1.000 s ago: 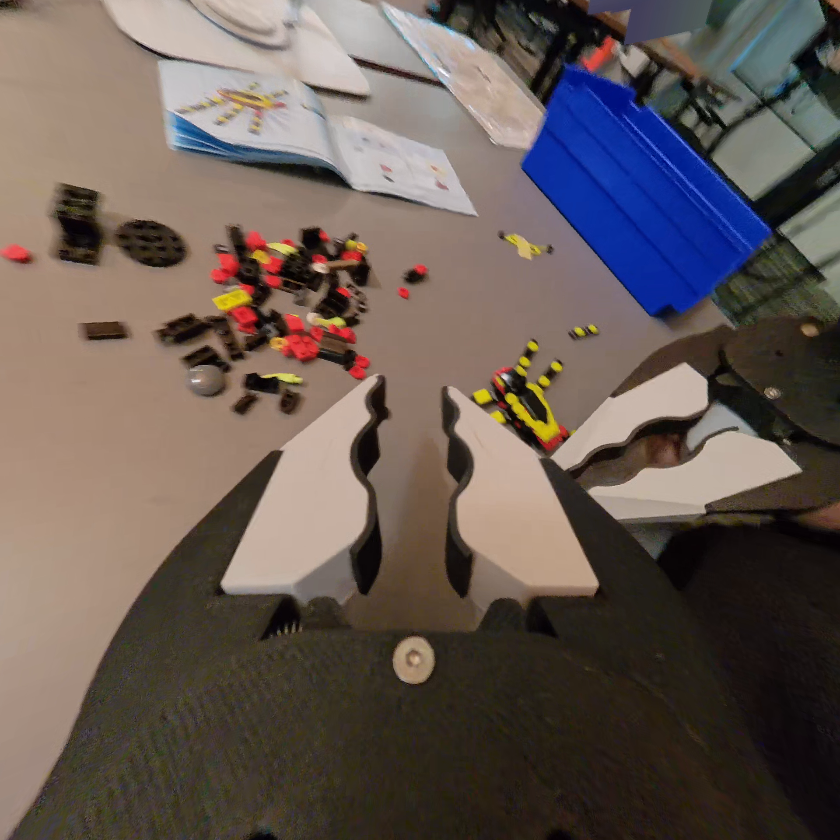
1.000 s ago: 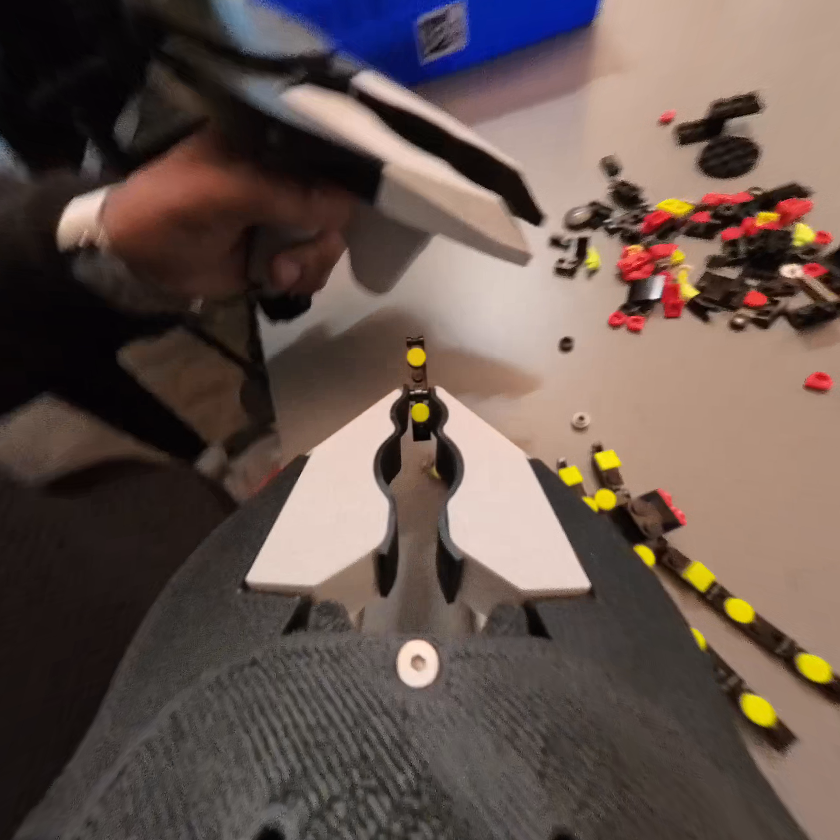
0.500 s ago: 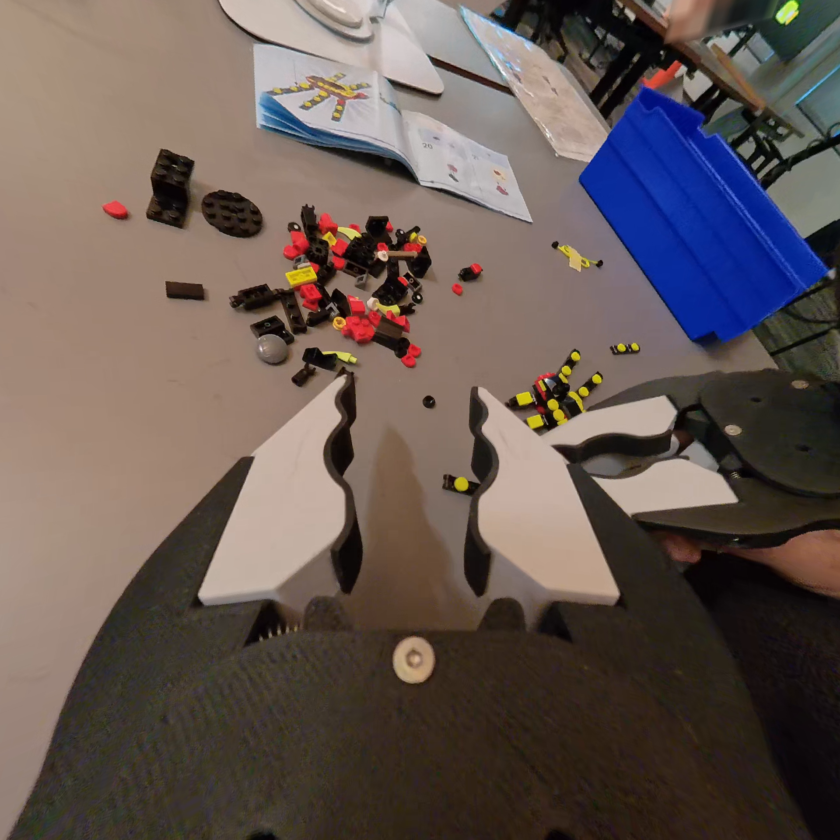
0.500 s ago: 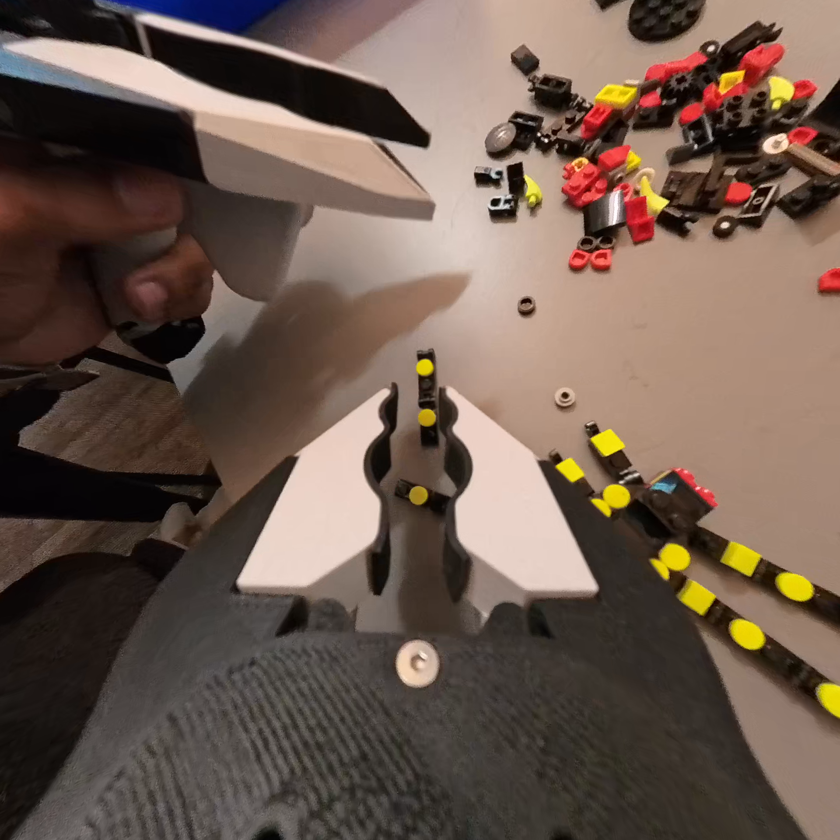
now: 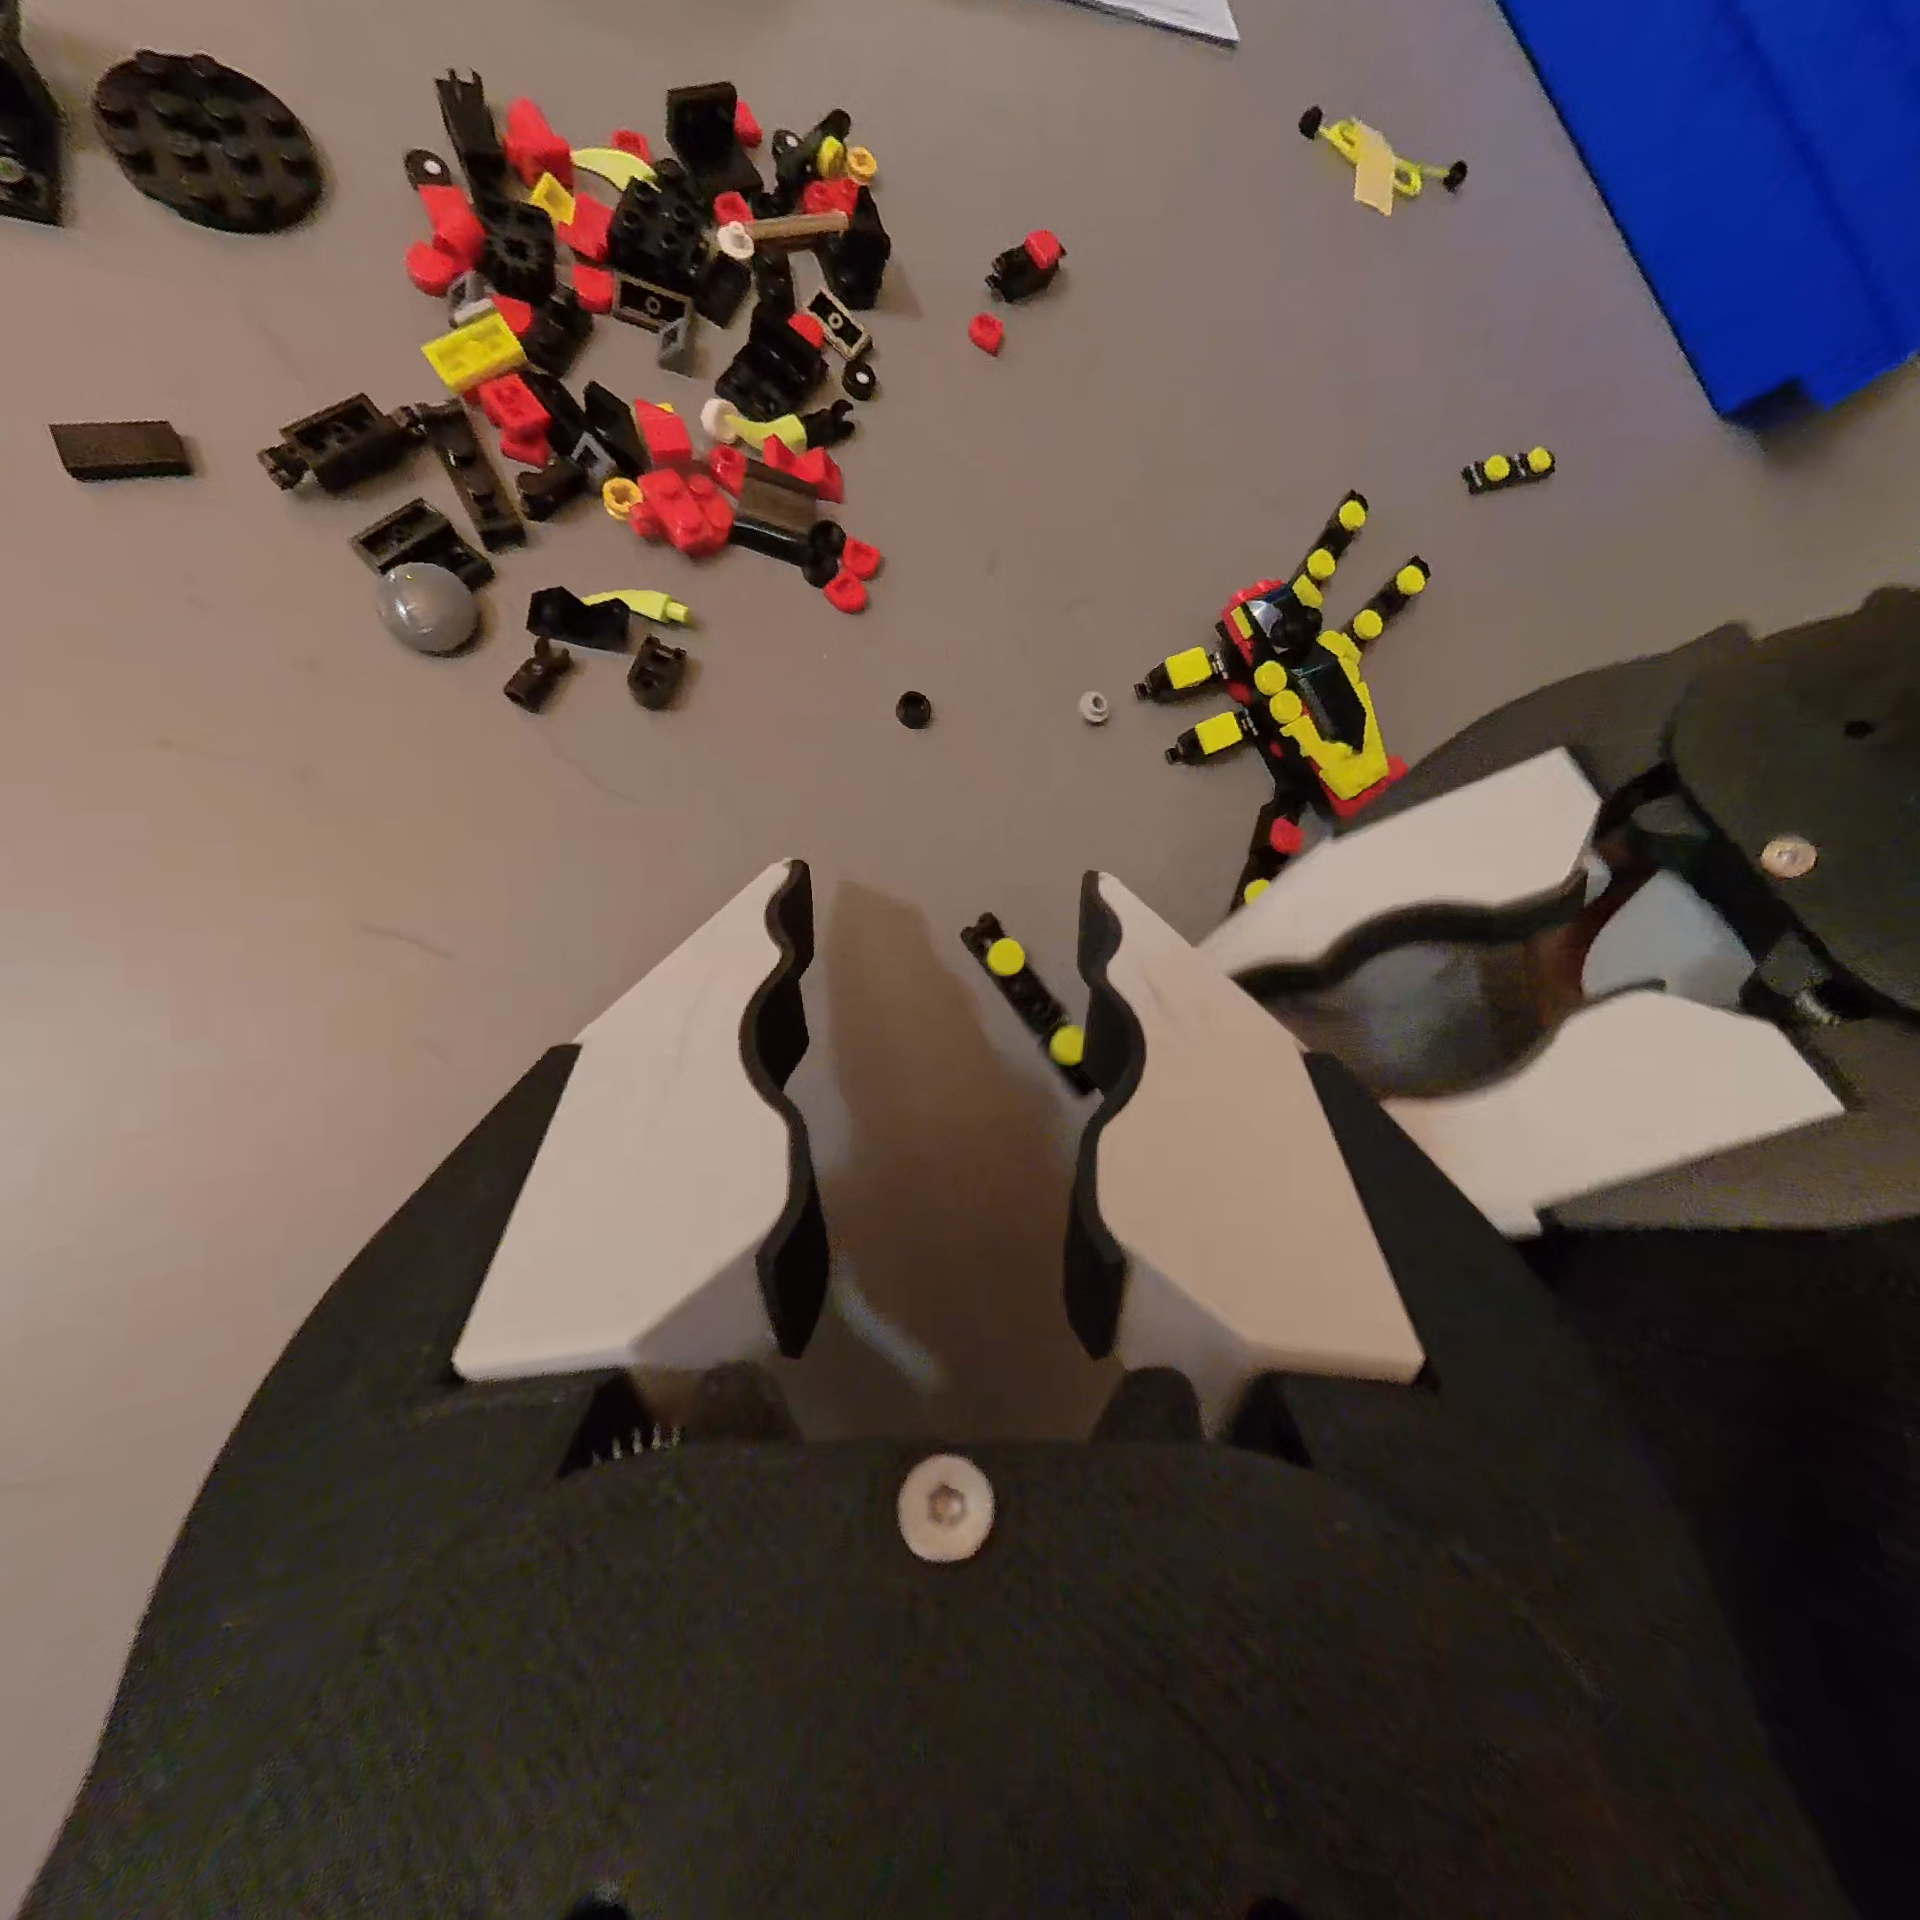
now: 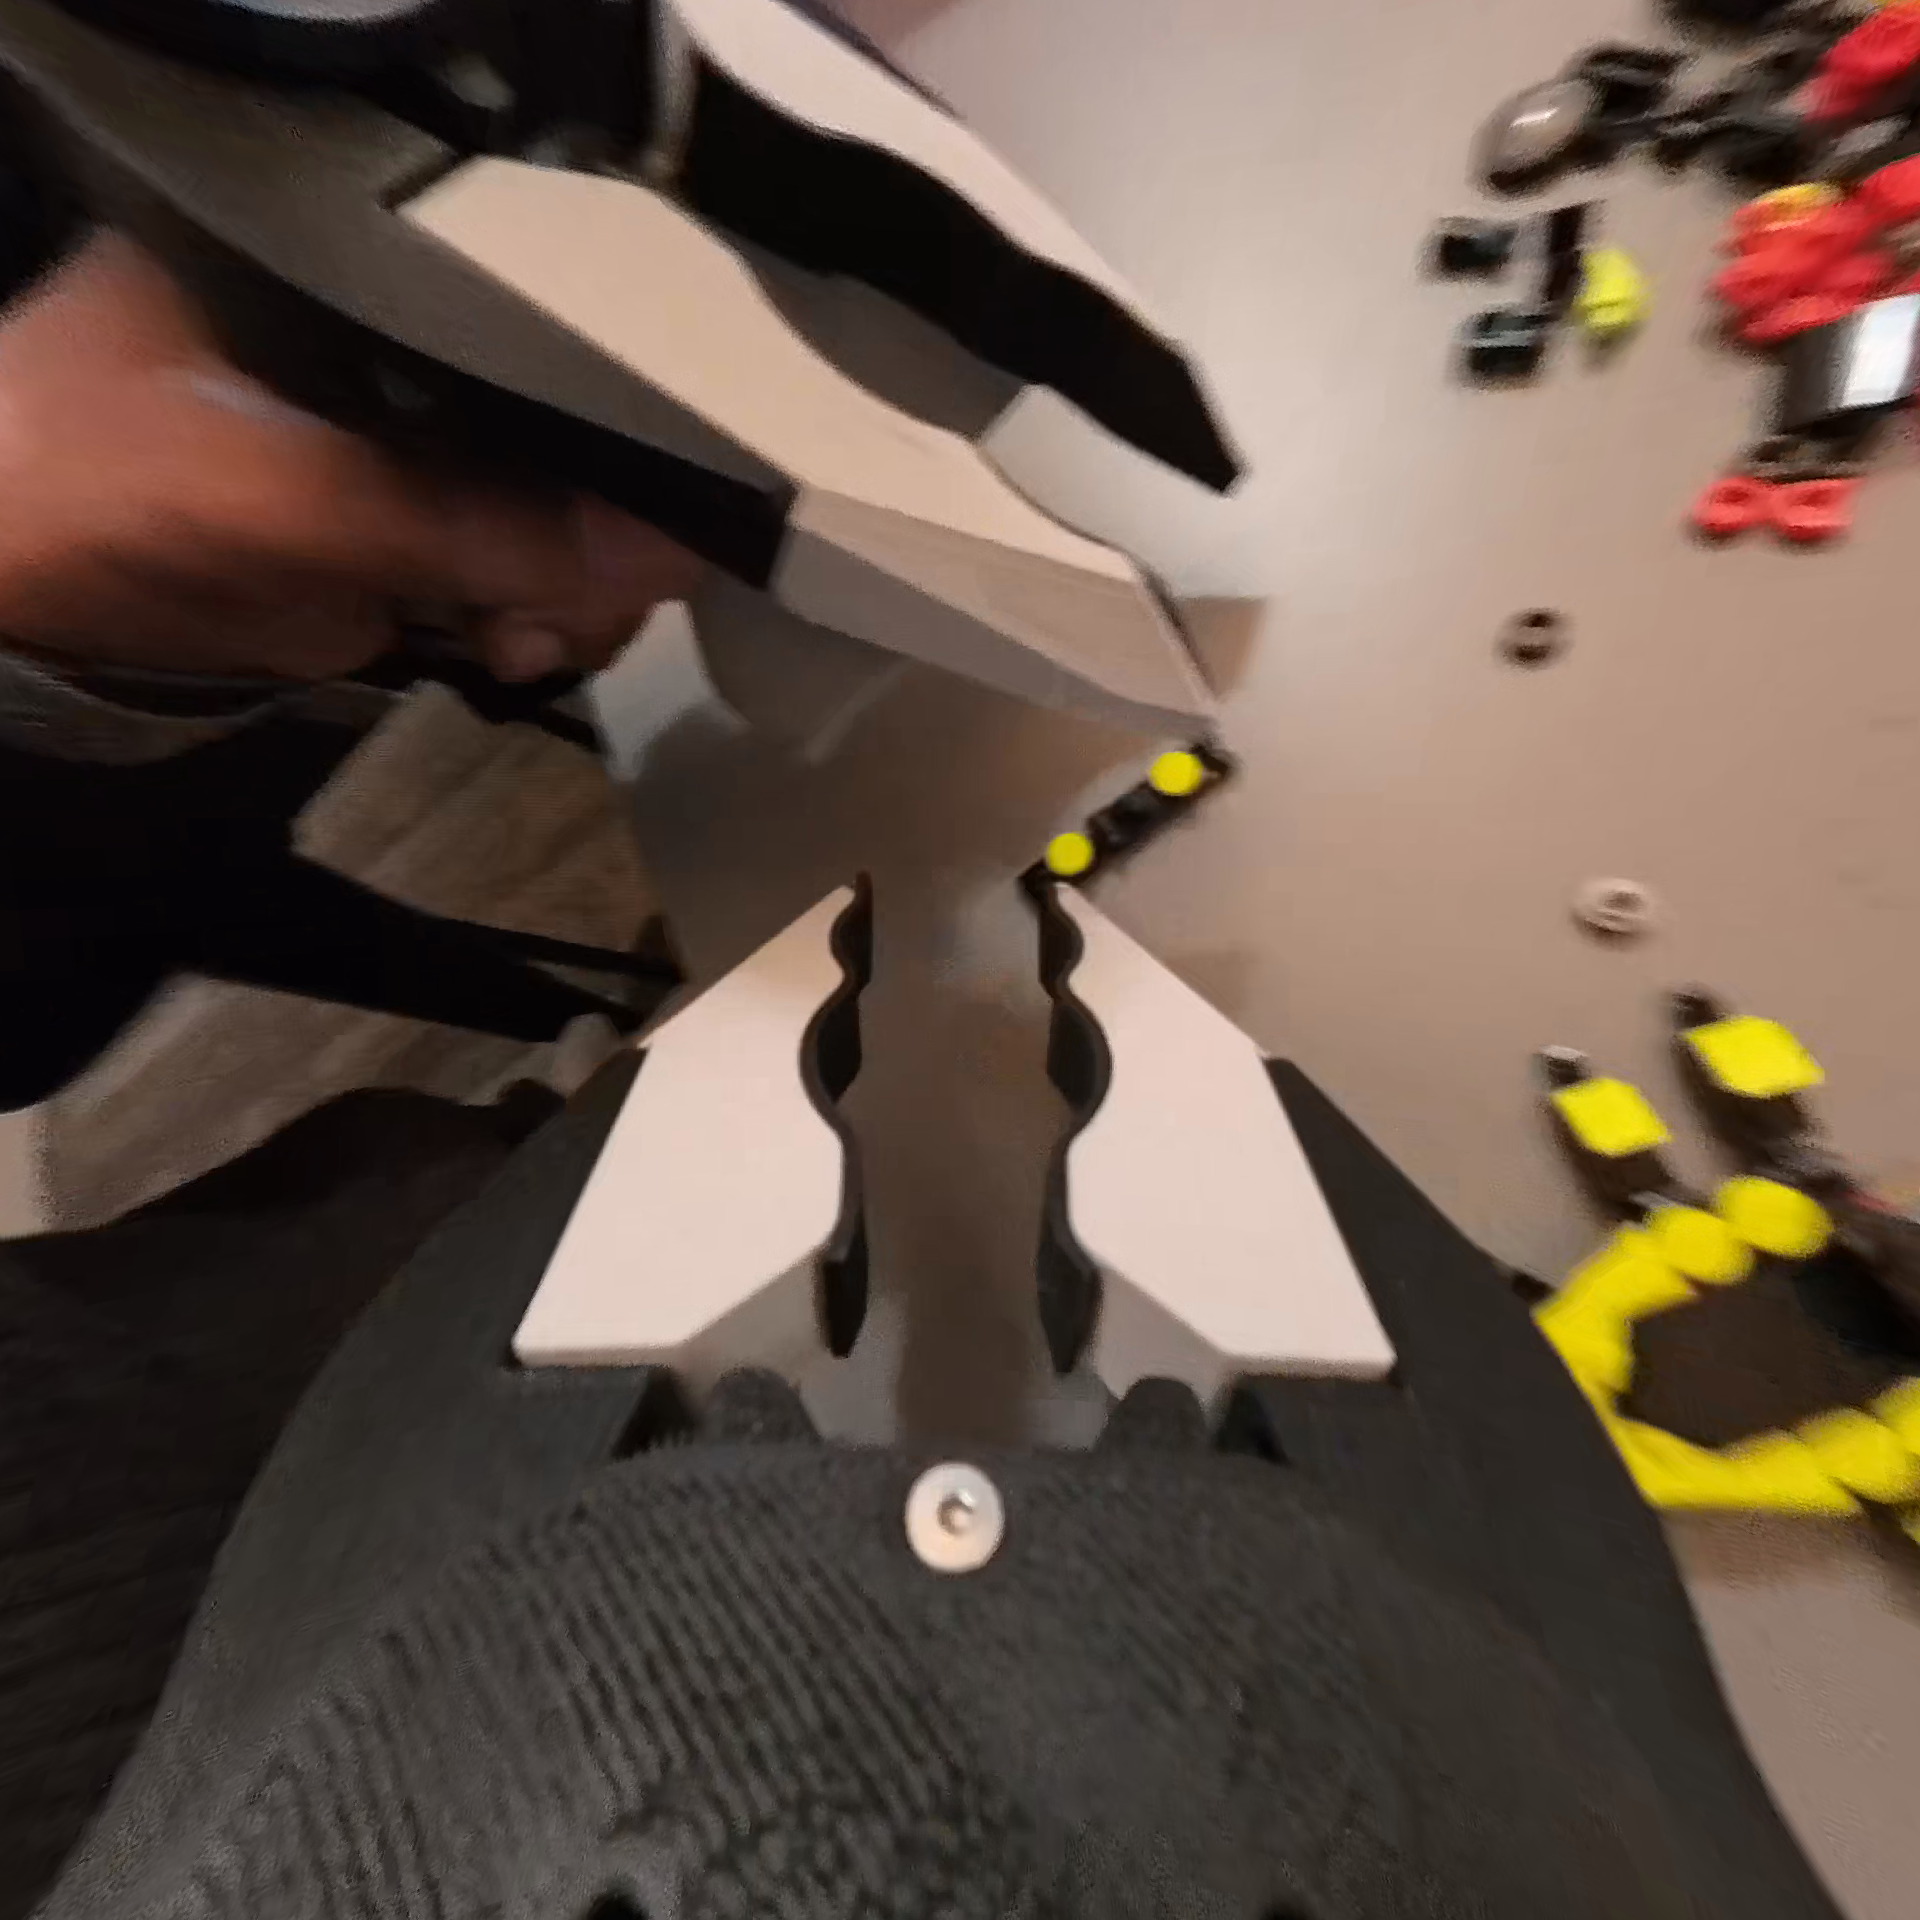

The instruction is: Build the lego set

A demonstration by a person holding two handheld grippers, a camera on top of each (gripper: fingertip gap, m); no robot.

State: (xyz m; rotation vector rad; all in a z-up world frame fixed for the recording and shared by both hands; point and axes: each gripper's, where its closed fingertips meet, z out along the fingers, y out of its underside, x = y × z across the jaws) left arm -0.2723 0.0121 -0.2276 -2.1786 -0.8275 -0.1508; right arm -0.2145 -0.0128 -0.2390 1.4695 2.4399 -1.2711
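A thin black strip with yellow studs lies on the table between the left gripper's open jaws, near one; likely light, stiff, skittish; pinch its long edges. The right gripper gapes empty beside it.

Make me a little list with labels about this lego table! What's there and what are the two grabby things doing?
Table: grey table
Loose bricks: pile of red, black and yellow pieces
Half-built model: yellow, red and black model, beside the right gripper
Small strip: black strip with yellow dots, lying on the table between the left gripper's fingers, near its right finger
Left gripper: open, holding nothing
Right gripper: open, holding nothing
Bin: blue bin, at the far right
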